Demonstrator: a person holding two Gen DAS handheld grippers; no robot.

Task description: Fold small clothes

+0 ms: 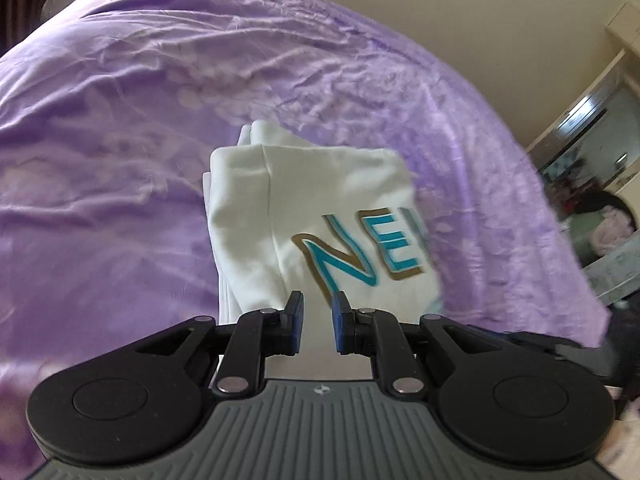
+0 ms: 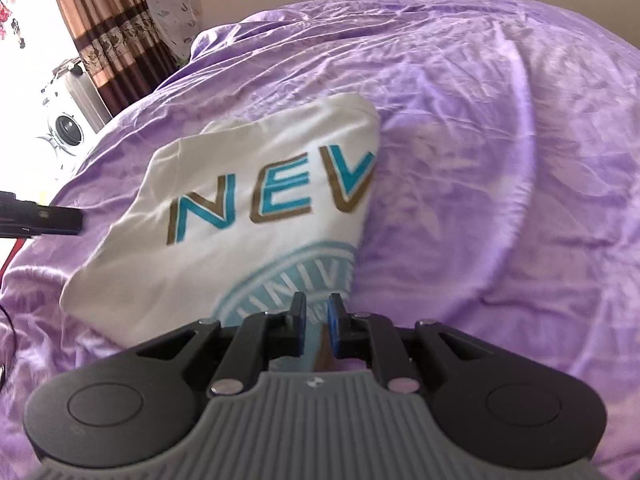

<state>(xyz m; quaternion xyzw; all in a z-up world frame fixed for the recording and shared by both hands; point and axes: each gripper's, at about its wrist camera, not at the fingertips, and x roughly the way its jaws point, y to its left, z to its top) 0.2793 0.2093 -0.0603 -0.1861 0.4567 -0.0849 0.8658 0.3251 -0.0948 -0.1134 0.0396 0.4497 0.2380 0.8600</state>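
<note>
Garment: one small white T-shirt (image 2: 224,216), printed with teal-and-gold letters and a pale blue round emblem, lying on a bed under a purple bedspread (image 2: 500,152).

Condition: already folded into a compact, roughly rectangular packet of several layers; stacked edges show at its far left side in the left wrist view (image 1: 280,200). Sleeves appear tucked under. Judged near complete; at most a last smoothing, squaring or setting aside seems left. No other clothes awaiting folding are in view.

Left hand-held gripper (image 1: 318,312): at the near edge of the packet, jaws parted by a narrow gap with white cloth visible between and behind them. Whether any fabric is actually pinched cannot be told.

Right hand-held gripper (image 2: 317,314): over the near right corner of the packet, above the emblem, jaws likewise narrowly parted. Cloth shows in the gap, but contact cannot be confirmed. The left one's tip (image 2: 60,220) shows in this view at the packet's left edge.

Containers: none holding clothes; no basket, drawer or bin visible.

Surroundings: patterned curtain (image 2: 104,40), white appliance (image 2: 68,128) beside the bed.
</note>
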